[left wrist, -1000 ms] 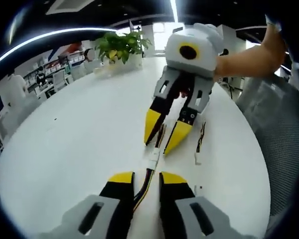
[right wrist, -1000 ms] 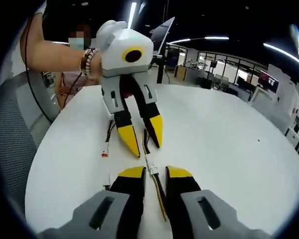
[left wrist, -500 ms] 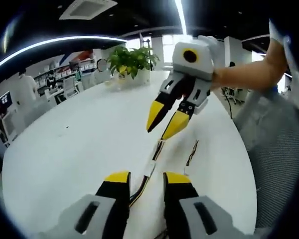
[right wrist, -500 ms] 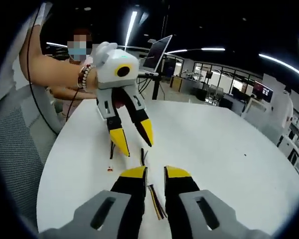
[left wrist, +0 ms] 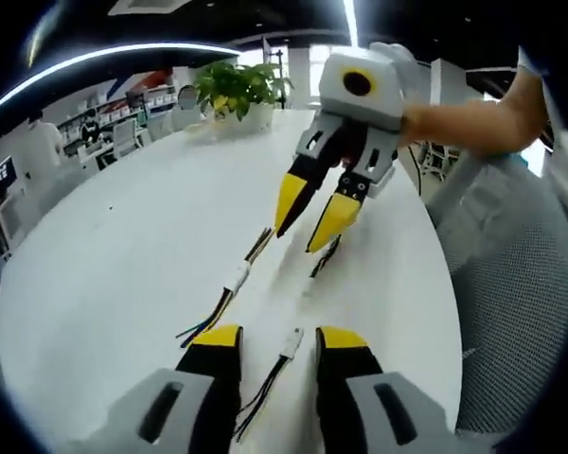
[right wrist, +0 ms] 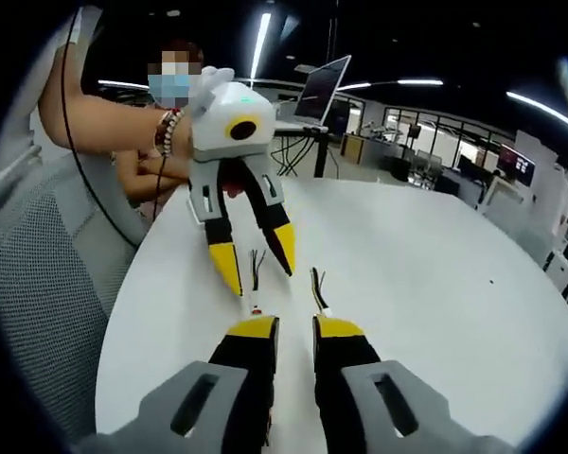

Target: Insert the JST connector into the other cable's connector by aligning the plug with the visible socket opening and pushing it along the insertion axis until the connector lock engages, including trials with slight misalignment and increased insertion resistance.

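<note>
Progress: nothing mated | left gripper point(left wrist: 276, 342) spread, empty over white-plug wire lead point(left wrist: 282, 354) on white round table point(left wrist: 123, 255) | right gripper point(right wrist: 293, 328) parted, empty | second lead point(left wrist: 229, 286) apart.

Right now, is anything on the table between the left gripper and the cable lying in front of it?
Nothing visible. The cable lies on the bare white table, its connector just ahead of the open left gripper. The joined cable lies off to one side.
</note>
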### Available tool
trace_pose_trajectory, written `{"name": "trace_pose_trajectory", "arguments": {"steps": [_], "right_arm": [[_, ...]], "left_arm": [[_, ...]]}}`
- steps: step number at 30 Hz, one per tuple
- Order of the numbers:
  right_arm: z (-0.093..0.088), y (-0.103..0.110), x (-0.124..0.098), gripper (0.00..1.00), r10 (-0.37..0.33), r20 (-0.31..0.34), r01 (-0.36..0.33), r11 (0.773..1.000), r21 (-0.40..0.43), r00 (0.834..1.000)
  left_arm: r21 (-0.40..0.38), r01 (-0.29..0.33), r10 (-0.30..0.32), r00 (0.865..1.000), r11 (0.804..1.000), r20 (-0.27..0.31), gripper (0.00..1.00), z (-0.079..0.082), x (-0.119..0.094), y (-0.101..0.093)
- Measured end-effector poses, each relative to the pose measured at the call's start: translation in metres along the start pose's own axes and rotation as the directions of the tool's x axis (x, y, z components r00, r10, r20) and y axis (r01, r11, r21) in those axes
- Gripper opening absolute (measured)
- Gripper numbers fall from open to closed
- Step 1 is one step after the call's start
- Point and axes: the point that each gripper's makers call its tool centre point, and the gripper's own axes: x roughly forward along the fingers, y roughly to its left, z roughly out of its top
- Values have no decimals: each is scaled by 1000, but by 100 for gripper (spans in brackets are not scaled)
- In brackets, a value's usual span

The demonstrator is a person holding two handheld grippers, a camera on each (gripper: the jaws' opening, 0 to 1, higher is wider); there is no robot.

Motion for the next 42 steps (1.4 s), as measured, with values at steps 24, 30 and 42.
{"name": "trace_pose_trajectory", "arguments": {"steps": [24,30,42], "right_arm": [[-31,22,5,12,75,-113,-74,997,10,991],[-34,24,4,12,81,-118,-79,997,17,990],[-35,23,5,11,71,-122,-72,997,-5,990]], "left_arm": [[-19,78,-77,997,997,22,26,-18,0,-12],[-18,89,-89,996,996,26,28,-18,0,-16],[24,63,-63,998,998,17,18,-18,2,-12]]}}
